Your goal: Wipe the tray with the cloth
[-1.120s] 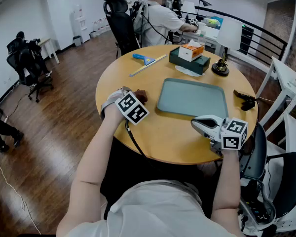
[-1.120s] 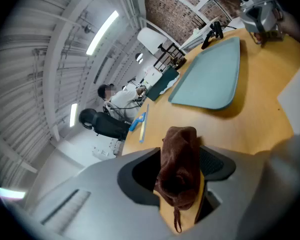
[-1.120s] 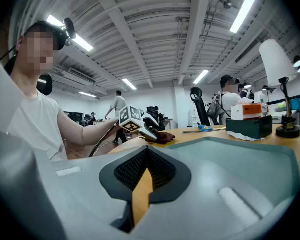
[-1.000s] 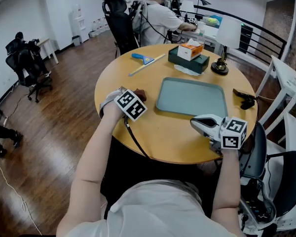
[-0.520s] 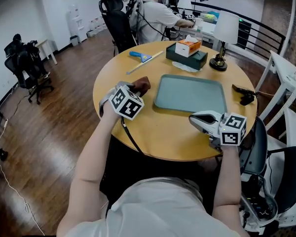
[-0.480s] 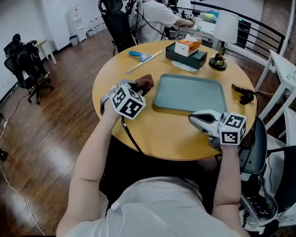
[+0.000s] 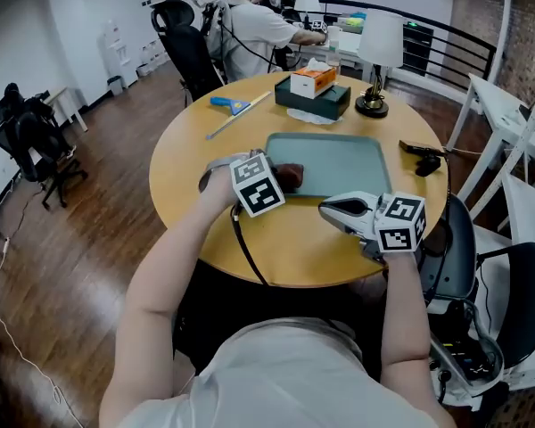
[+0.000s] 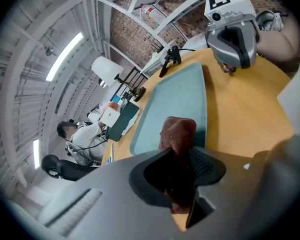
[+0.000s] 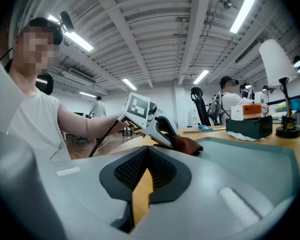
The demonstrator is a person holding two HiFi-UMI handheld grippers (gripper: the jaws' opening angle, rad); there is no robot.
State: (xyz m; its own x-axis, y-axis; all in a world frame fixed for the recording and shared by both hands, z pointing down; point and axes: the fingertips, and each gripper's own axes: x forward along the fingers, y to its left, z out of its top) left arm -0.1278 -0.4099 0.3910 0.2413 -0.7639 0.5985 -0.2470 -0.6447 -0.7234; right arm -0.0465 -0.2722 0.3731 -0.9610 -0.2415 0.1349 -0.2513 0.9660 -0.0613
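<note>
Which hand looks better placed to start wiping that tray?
Left. The left hand-held gripper is shut on the cloth at the left edge of the tray; the right hand-held gripper holds nothing, beside it.

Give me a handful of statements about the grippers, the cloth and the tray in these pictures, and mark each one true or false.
1. The left gripper grips a brown cloth. True.
2. The cloth lies far from the tray, by the table's edge. False: it reaches over the tray's left end.
3. The right gripper has its fingers clamped on the tray. False: they are closed on nothing, beside the tray's near edge.
4. A lamp stands on the table beyond the tray. True.
5. The tissue box sits inside the tray. False: it rests on a dark green box behind the tray.
</note>
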